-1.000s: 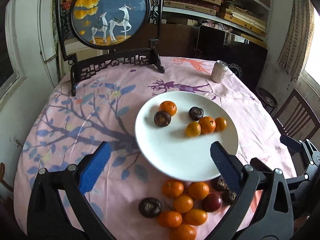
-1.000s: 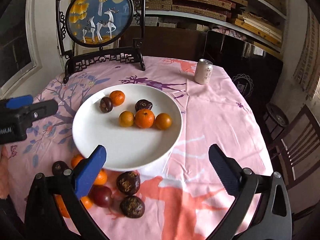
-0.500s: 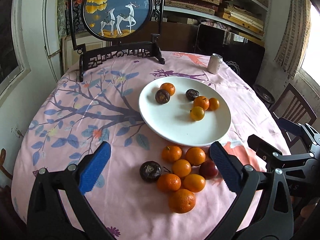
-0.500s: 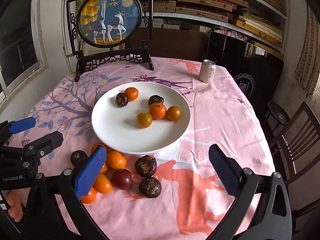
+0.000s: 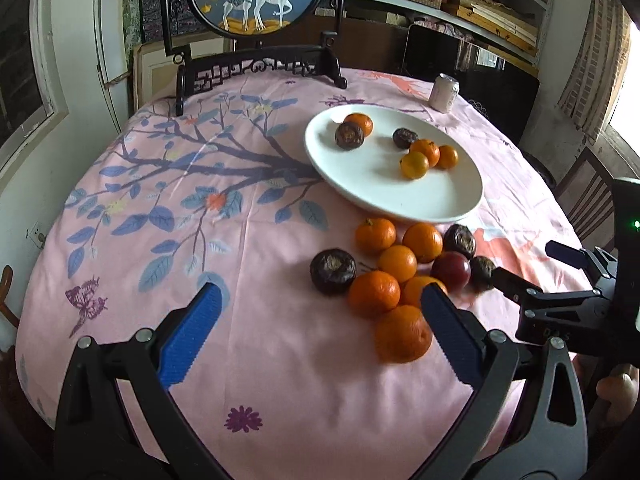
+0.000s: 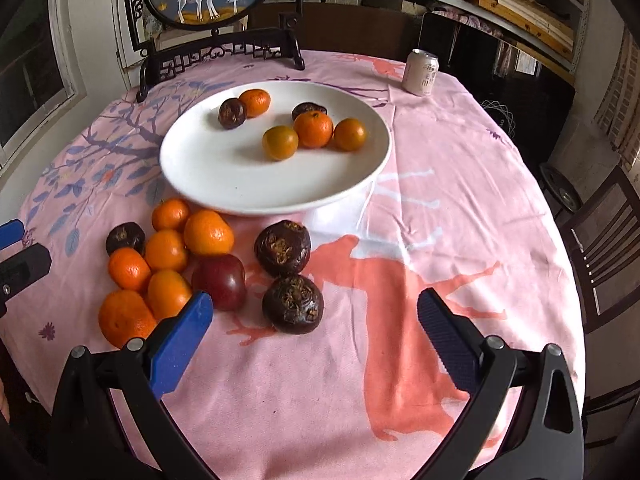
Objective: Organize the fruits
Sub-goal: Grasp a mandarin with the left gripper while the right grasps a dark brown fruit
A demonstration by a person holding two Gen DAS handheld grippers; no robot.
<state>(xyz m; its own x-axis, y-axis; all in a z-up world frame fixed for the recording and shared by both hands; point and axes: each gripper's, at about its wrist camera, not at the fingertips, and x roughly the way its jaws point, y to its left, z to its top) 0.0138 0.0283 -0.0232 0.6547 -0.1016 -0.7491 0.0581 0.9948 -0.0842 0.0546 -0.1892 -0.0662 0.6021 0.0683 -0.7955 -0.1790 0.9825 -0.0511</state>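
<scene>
A white plate (image 5: 360, 184) (image 6: 208, 176) holds several oranges and dark wrinkled fruits. In front of it on the pink cloth lies a loose pile of oranges (image 5: 374, 292) (image 6: 208, 232), dark fruits (image 5: 333, 271) (image 6: 293, 304) and one red-purple fruit (image 5: 451, 271) (image 6: 219, 281). My left gripper (image 5: 320, 330) is open and empty, just before the pile, its right finger beside the nearest orange (image 5: 402, 333). My right gripper (image 6: 314, 334) is open and empty, with a dark fruit just ahead between the fingers. The right gripper shows at the right of the left wrist view (image 5: 560, 280).
A drink can (image 5: 444, 92) (image 6: 421, 72) stands at the table's far right. A round deer picture on a black carved stand (image 5: 260, 68) (image 6: 216, 52) stands at the back. A wooden chair (image 6: 600, 248) is at the right, beyond the table edge.
Both grippers have drawn back from over the plate toward the table's near edge and lowered; the loose fruit pile now lies just ahead of them. Both stayed open.
</scene>
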